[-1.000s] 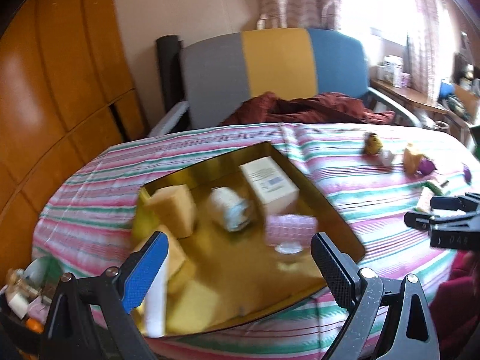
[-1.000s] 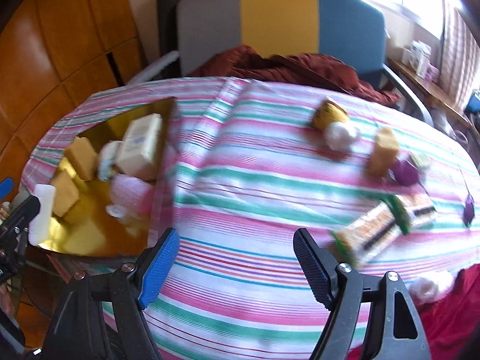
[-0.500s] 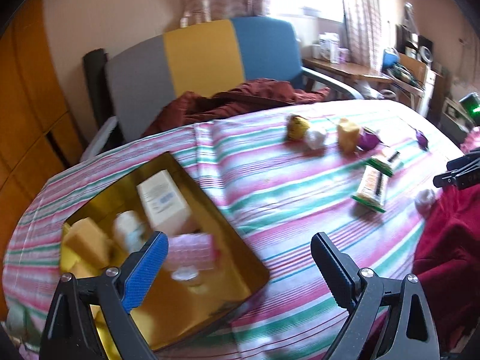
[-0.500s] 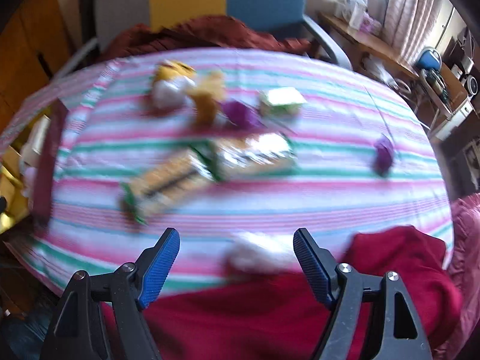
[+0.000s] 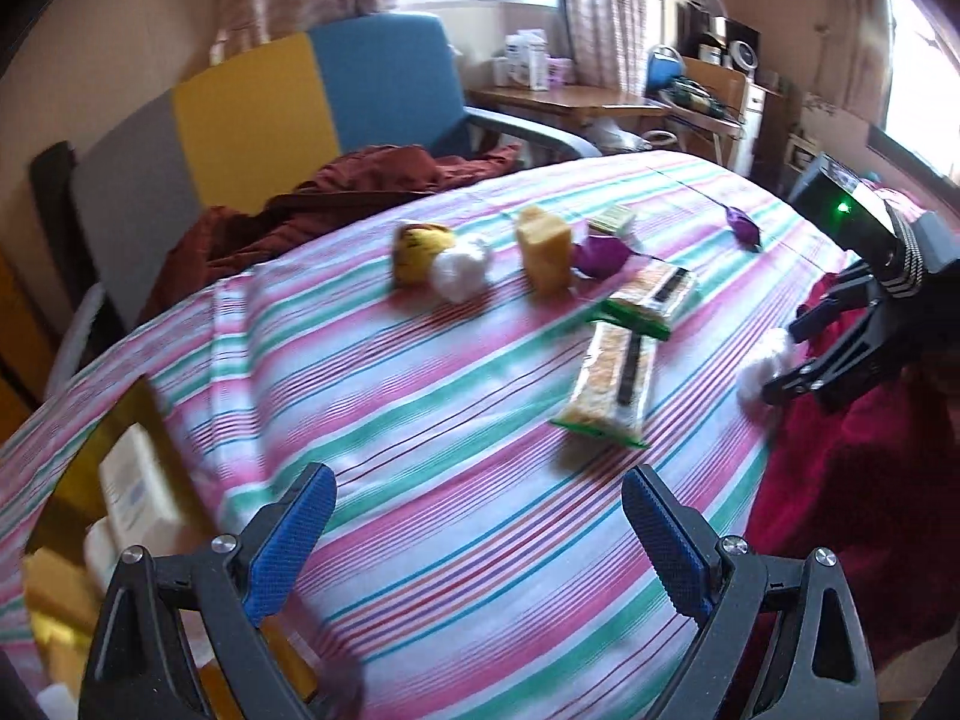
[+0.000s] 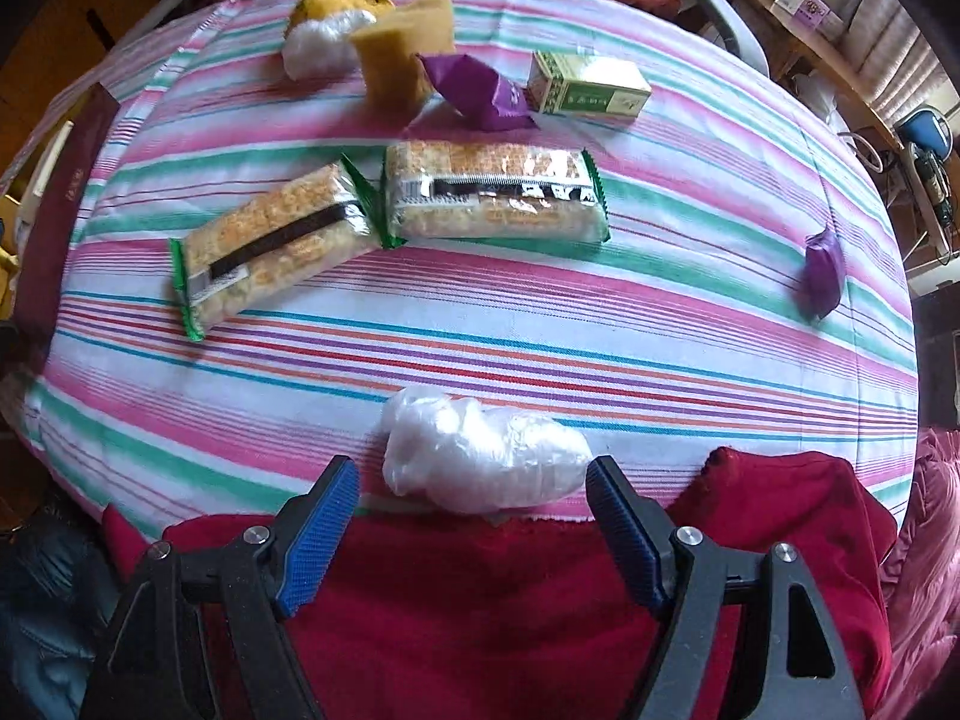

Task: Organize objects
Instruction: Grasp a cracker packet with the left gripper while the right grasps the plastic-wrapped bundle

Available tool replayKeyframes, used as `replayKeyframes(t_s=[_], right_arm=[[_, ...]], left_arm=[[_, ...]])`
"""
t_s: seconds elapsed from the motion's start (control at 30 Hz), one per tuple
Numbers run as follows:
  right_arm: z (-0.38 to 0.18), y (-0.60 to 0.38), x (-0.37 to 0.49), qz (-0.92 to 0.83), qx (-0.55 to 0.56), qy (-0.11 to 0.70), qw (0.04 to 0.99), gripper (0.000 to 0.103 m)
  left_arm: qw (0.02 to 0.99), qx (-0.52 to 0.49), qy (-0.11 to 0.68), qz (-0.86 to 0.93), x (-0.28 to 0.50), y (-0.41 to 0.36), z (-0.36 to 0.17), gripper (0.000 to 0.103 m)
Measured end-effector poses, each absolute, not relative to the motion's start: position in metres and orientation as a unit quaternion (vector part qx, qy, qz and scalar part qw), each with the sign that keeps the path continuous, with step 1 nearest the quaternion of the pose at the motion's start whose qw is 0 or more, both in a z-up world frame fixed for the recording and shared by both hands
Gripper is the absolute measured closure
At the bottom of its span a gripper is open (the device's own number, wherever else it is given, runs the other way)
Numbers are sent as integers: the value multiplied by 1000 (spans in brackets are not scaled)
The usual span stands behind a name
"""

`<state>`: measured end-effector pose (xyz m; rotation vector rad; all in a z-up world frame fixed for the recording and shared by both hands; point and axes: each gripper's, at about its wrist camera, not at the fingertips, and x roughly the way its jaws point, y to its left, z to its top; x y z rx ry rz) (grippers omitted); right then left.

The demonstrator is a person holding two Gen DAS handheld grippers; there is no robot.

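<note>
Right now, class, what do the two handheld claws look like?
Both the left claw and the right claw have black angular plastic frames, silver bolts and blue textured finger pads. The left view shows a green light on the right unit's black body.

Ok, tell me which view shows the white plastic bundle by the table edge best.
The right wrist view: the bundle lies sharp and whole between the open right gripper's fingers. The left wrist view shows it small, blurred and partly hidden behind that gripper.
</note>
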<state>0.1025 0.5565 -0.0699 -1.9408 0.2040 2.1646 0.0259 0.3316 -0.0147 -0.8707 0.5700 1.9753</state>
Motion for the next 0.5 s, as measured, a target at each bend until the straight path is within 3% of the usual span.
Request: replayKeyframes(t_s=[0.2, 0.23, 0.27, 0.33, 0.5], right_arm=[[-71, 554, 102, 740, -661, 63, 104, 44], [-71, 555, 104, 741, -660, 67, 105, 55], [-72, 558, 106, 742, -658, 75, 107, 73], [-73, 564, 109, 740, -657, 91, 115, 87], [-72, 573, 112, 736, -657, 131, 97, 74]], left_arm=[[467, -367, 236, 769, 19, 372, -30, 6], [471, -371, 237, 764, 18, 379, -33, 6], [475, -375, 238, 759, 17, 387, -36, 6], [484, -380, 242, 750, 15, 400, -41, 6], [502, -383, 267, 728, 16, 432, -55, 6]])
